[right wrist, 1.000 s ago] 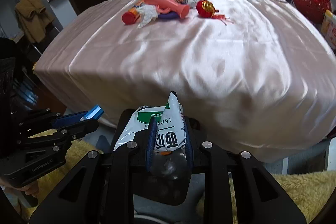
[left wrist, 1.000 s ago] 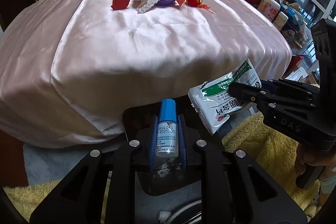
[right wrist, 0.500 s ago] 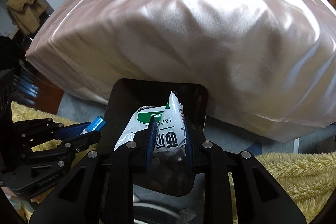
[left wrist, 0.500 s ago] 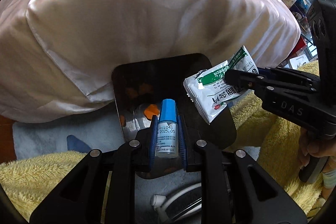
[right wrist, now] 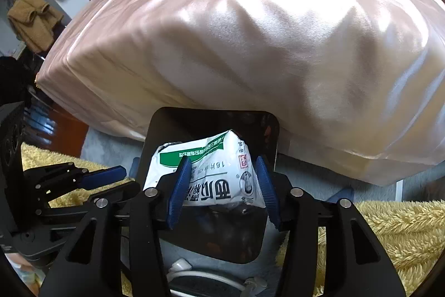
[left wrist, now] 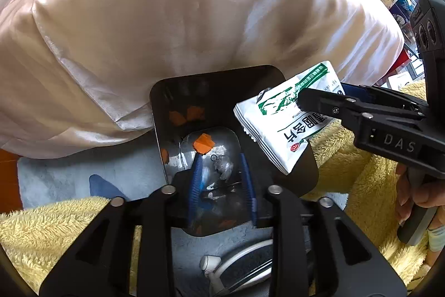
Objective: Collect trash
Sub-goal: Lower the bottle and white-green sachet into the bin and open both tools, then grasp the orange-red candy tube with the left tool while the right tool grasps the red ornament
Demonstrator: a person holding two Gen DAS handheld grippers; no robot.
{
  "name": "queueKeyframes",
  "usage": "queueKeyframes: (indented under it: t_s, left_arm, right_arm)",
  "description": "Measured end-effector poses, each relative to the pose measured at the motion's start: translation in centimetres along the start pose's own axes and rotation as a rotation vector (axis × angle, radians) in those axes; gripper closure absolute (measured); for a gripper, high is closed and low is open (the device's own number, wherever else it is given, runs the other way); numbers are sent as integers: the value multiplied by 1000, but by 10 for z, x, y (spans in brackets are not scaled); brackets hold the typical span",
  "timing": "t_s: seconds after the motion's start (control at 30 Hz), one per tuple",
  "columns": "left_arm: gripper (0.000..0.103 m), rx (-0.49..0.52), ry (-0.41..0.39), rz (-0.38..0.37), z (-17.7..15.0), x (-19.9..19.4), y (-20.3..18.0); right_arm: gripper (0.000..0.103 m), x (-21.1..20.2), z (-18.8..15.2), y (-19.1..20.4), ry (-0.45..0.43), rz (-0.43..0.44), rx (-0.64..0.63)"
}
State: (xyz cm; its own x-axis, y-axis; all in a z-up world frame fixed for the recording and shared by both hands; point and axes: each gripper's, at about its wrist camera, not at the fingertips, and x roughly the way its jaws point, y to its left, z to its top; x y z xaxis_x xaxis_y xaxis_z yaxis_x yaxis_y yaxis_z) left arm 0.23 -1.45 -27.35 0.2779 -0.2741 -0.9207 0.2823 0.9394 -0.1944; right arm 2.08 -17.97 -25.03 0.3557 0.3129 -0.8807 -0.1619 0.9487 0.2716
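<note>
White packet (right wrist: 211, 174) sits loose between the spread right claw (right wrist: 222, 185) over the bin (left wrist: 167, 113); left claw (left wrist: 222, 183) spread, empty. Let it fall clear, I'd say.

Glossy metal bin (left wrist: 303, 174), satin tablecloth (left wrist: 167, 18), fluffy yellow rug (right wrist: 389, 227).

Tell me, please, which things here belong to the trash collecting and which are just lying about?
Job: white packet, trash bin, orange scrap inside it.
Lying about: yellow fleece, brown coat, satin tablecloth.
</note>
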Motion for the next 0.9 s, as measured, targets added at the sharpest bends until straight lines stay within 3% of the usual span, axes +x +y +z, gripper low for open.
queueKeyframes:
  t_s: [0.1, 0.27, 0.4, 0.47, 0.9]
  left_arm:
    - [53, 4, -6, 16, 0, -1, -1]
    - [38, 14, -15, 49, 2, -5, -3]
    - [19, 4, -30, 56, 6, -12, 1]
    - [13, 0, -48, 57, 10, -19, 2]
    - [8, -20, -199, 100, 61, -80, 19]
  right_arm:
    - [38, -1, 1, -2, -3, -3, 9]
    - [27, -4, 2, -4, -10, -14, 28]
    - [24, -20, 9, -11, -49, -27, 62]
    - [13, -31, 14, -14, -72, -28, 71]
    - [12, -80, 66, -34, -212, 2, 104]
